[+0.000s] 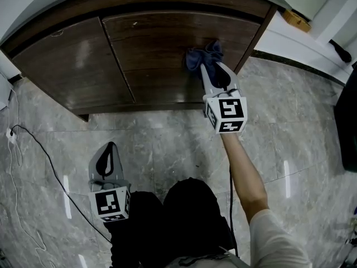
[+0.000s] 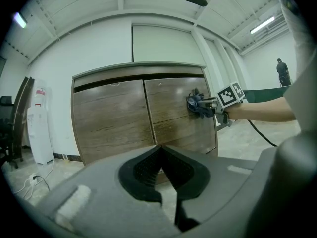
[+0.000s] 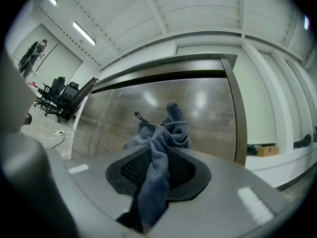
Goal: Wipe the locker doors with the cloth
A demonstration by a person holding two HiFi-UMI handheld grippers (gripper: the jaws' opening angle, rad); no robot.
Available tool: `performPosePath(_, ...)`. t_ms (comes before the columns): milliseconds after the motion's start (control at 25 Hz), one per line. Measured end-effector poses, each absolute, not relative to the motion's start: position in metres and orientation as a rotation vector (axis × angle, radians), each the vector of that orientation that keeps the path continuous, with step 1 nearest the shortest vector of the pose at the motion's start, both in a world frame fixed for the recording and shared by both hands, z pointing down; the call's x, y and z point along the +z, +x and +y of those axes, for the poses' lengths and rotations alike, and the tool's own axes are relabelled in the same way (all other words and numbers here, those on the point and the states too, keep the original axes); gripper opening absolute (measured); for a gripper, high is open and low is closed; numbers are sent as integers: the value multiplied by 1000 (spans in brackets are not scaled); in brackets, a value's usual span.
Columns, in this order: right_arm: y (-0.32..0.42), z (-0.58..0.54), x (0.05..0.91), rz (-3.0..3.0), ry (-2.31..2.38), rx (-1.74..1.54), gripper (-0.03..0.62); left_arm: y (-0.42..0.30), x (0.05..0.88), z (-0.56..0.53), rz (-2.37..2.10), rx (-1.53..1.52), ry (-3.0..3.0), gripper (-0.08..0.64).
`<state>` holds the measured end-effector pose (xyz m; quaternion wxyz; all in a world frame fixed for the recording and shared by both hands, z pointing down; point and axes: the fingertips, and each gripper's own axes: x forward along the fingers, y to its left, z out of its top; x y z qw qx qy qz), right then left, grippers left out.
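Grey marbled floor [image 1: 167,144] runs up to a low wooden locker [image 2: 138,71] set against a white wall.

Right tongs [image 3: 159,155] are clenched on a blue cloth [image 3: 166,130]; the fabric runs down between the two pads and bunches out in front of the tips. That bunched part is pressed against the right locker door [image 1: 162,43], close to the door's right edge and a little above its middle height as the left gripper view shows it. The person's bare forearm [image 1: 245,172] reaches out behind these tongs, which point level at the door.

Left tongs [image 1: 109,148] are closed with nothing between them, tips meeting. They hang low over the floor, well apart from the locker, pointing toward the seam between the two doors. The left locker door [image 1: 67,60] has nothing on it.

Farther out, a thin black cable [image 1: 39,149] trails across the floor at the left. A white water dispenser [image 2: 38,123] stands beside the locker's left end. Black office chairs [image 3: 54,95] sit far off to the left, and a small cardboard box [image 3: 267,151] lies past the locker's right end.
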<state>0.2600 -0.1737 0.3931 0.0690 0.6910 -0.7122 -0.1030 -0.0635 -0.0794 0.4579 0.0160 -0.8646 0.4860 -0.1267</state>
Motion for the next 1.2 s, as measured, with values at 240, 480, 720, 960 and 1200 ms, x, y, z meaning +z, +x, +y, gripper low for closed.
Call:
performPosePath(240, 256, -176, 372, -2163, 2083, -351, 98, -66, 459, -79, 1523, -392, -2688, 0)
performPosePath(480, 251, -178, 344, -2187, 2080, -405, 98, -70, 457, -83, 1539, -395, -2682, 0)
performPosePath(720, 244, -182, 307, -2226, 2115, -425, 100, -74, 444, -88, 1535, -365, -2658, 0)
performPosePath(960, 235, -185, 285, -2278, 2142, -412, 101, -83, 442, -91, 1569, -378, -2648, 1)
performPosePath(1200, 232, -186, 284, -2278, 2165, -431, 101, -88, 444, -91, 1585, -378, -2644, 0)
